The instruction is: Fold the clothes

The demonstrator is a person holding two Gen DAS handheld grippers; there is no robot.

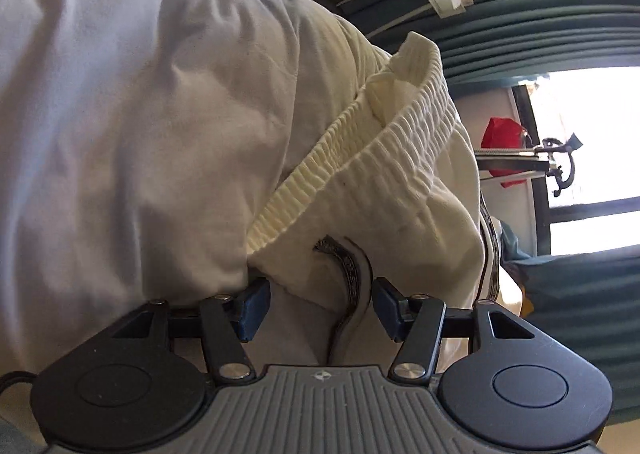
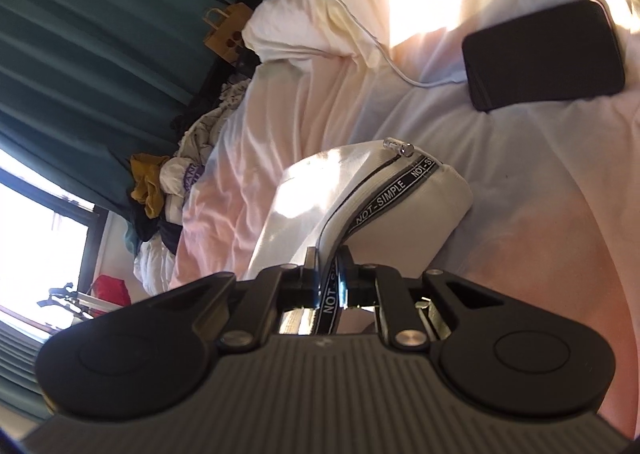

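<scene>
Item: cream garment (image 1: pixel 400 182), lying on the pale bedsheet (image 2: pixel 520 142).

Left wrist view: the ribbed waistband (image 1: pixel 344 158) is filling mid-frame; the left gripper (image 1: pixel 320 308) is standing open, its blue pads (image 1: pixel 252 306) clear of the cloth, with the printed tape (image 1: pixel 352 274) running between them.

Right wrist view: the right gripper (image 2: pixel 330 274) is pinching the lettered tape, jaws nearly closed. A black case (image 2: pixel 544 54) is lying at upper right and a clothes heap (image 2: pixel 168 190) at left.

The garment's far end is hiding under its own fold.

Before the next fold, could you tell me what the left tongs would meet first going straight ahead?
Probably the cream garment: its printed drawstring already lies between the open left tongs, though depth is unclear.
</scene>
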